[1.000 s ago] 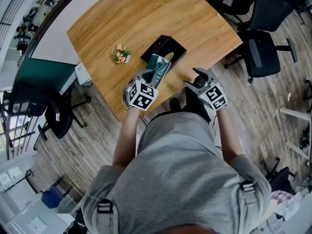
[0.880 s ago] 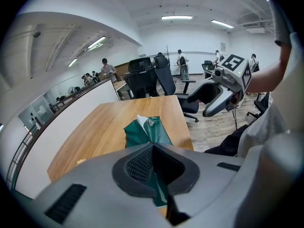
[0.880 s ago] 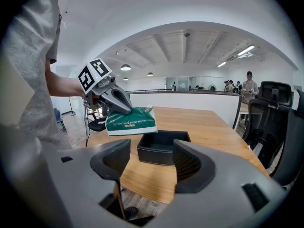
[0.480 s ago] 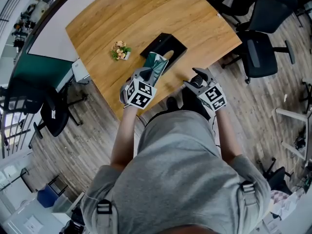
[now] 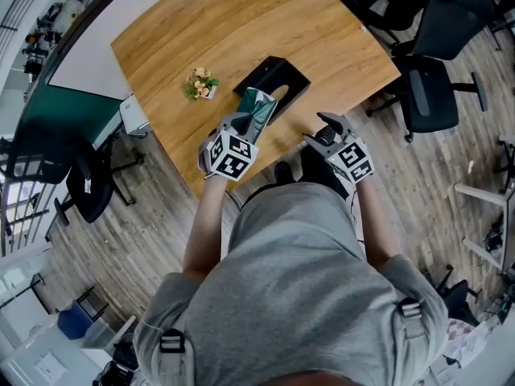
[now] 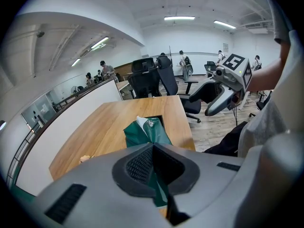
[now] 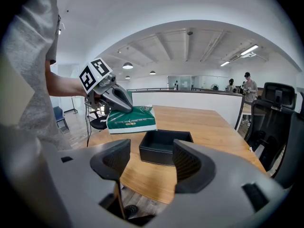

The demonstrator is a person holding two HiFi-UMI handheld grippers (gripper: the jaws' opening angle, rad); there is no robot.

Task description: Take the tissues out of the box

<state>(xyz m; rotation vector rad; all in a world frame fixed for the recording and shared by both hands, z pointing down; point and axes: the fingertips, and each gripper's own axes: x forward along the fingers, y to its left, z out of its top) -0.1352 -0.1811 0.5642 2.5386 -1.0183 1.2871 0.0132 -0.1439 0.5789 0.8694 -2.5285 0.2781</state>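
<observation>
**Lighting:** bright, even, indoor white.
**Source:** ceiling strip lights (image 6: 179, 18) and round lamps (image 7: 127, 66) overhead.
**Shadows:** soft-edged and pale; a thin one hugs the black box (image 7: 156, 152) on the surface (image 5: 241, 30).
**Glare:** confined to the lamps, which burn white.
**Distortion:** strong fisheye in every view. Straight edges bow, and black corners ring both gripper views.
**Focus:** the left gripper (image 6: 153, 148) and right gripper (image 7: 151, 156) bodies, close to the lens, are soft. The middle distance is crisp. Print on the tissue pack (image 7: 131, 119) is visible but too small to read. Far figures are small and indistinct.
</observation>
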